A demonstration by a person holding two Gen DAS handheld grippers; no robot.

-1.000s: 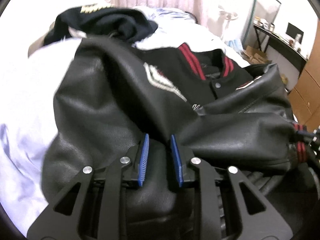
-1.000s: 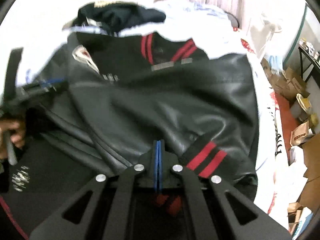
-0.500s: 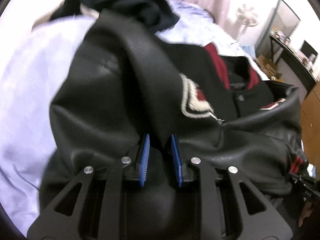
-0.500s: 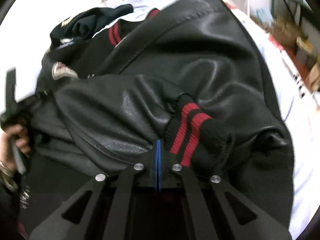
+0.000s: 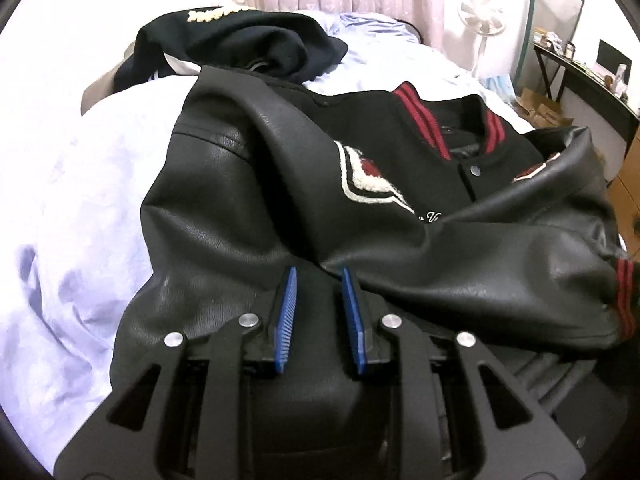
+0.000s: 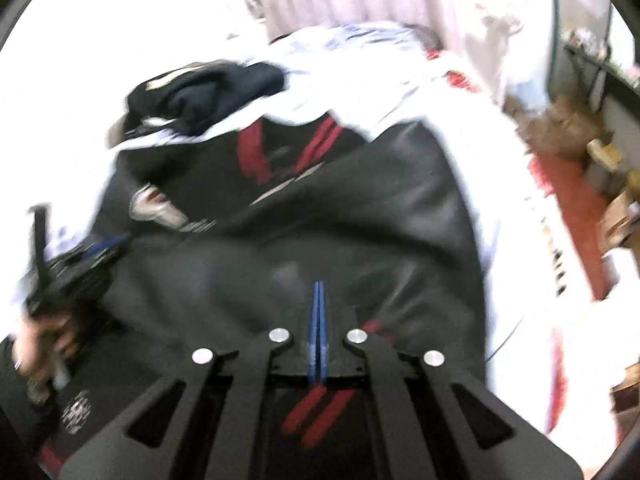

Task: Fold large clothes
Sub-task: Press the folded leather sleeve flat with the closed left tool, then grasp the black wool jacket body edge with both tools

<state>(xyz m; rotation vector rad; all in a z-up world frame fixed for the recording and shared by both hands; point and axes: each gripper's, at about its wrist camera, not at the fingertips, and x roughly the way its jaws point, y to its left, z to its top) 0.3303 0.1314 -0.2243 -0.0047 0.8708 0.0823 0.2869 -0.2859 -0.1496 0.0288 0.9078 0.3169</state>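
A black leather-look varsity jacket [image 5: 280, 208] with red-striped collar lies spread on a bed covered by a pale sheet [image 5: 60, 200]. Compared with half a second ago, when the right sleeve was bunched high with its red-striped cuff [image 6: 316, 412] standing up in front of the right claw [image 6: 318, 300], the sleeve now lies flatter and stretched across the jacket's front, toward 9 o'clock in the right wrist view; this suggests the sleeve fold is nearly laid. The right claw's blue pads are pressed together, apparently pinching the sleeve just above that cuff, though blur hides the exact hold. The left claw [image 5: 320, 280] has its pads slightly apart, clamped on a thick fold of the jacket's left side, and has barely shifted. A second dark garment [image 5: 240, 44] sits crumpled on the bed at 12 o'clock, just beyond the jacket's shoulder, crowding any fold upward. A standing fan [image 5: 480, 24], a desk [image 5: 580, 76] and cardboard boxes [image 5: 544, 108] stand at 2 o'clock, well clear.
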